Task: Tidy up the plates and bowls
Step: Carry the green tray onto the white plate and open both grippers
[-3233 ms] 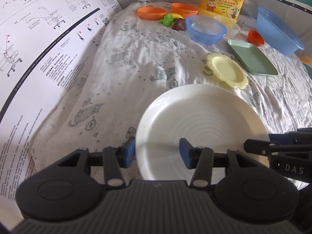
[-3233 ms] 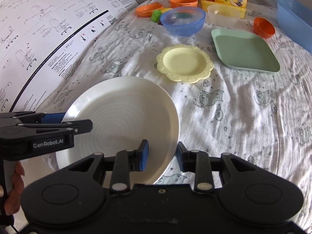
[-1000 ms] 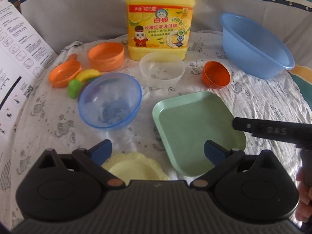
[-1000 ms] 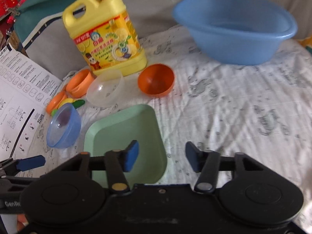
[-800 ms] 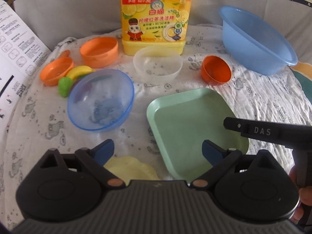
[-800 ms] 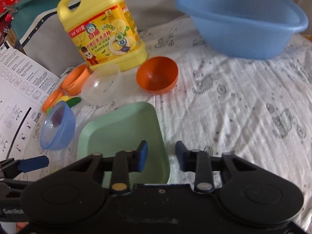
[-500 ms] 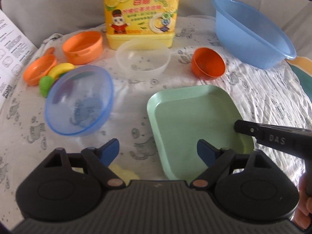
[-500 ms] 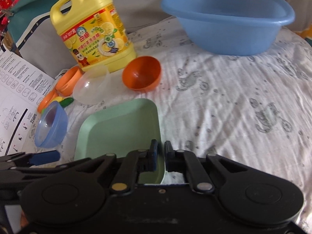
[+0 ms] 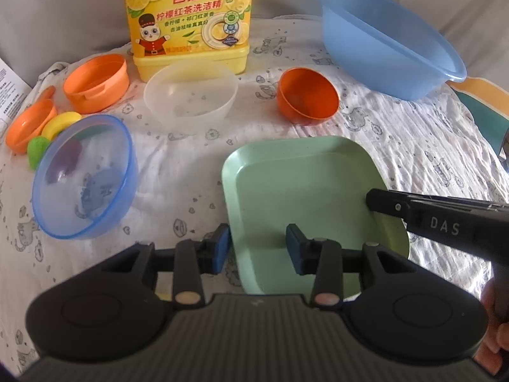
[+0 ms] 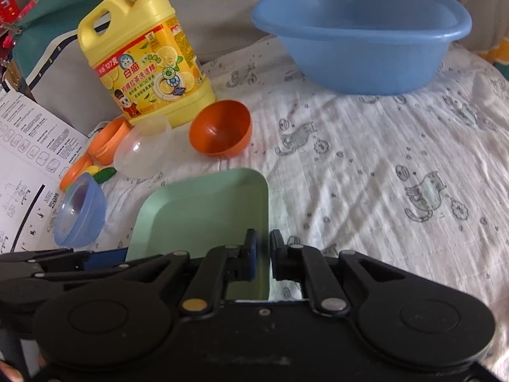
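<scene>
A square pale-green plate (image 9: 305, 197) lies on the printed cloth; it also shows in the right wrist view (image 10: 206, 213). My right gripper (image 10: 263, 254) is shut on the plate's right rim; its arm shows in the left wrist view (image 9: 445, 219). My left gripper (image 9: 257, 248) is open, its jaws either side of the plate's near-left rim. Behind stand a clear blue bowl (image 9: 82, 178), a frosted clear bowl (image 9: 191, 95) and a small orange bowl (image 9: 307, 100).
A big blue basin (image 9: 388, 51) stands at the back right, a yellow detergent jug (image 9: 187, 19) at the back. Orange dishes (image 9: 95, 81) and toy fruit (image 9: 47, 137) lie at the left. An instruction sheet (image 10: 25, 159) lies at the far left.
Both grippers left the white plate and moved to the green plate. My right gripper closed on its right rim. My left gripper narrowed around its near-left rim.
</scene>
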Action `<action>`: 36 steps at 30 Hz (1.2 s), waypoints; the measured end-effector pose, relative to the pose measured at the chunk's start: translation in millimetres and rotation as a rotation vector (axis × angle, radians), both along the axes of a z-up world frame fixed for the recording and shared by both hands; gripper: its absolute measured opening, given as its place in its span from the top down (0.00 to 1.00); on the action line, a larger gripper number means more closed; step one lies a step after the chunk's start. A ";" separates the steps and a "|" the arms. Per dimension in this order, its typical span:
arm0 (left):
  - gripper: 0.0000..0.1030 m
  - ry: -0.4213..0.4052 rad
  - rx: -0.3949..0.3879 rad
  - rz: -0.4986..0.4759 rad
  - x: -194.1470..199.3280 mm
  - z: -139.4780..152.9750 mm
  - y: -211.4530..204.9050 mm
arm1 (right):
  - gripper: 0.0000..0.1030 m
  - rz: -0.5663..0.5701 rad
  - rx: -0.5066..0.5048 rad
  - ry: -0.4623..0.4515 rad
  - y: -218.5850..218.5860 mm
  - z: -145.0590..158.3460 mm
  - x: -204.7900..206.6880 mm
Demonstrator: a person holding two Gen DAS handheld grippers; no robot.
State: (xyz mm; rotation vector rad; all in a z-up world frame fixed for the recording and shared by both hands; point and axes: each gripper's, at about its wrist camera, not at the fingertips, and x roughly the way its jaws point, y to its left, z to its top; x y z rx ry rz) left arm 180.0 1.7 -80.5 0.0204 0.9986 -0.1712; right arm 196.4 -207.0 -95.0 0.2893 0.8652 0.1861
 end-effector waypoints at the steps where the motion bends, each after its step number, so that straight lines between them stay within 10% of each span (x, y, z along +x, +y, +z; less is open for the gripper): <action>1: 0.60 -0.002 0.001 -0.001 -0.1 -0.5 -0.1 | 0.89 0.002 -0.009 -0.014 1.6 -0.8 -1.2; 36: 0.60 -0.054 0.006 -0.013 -62.5 58.7 -4.2 | 0.81 -0.077 -0.057 -0.012 21.5 55.9 -86.9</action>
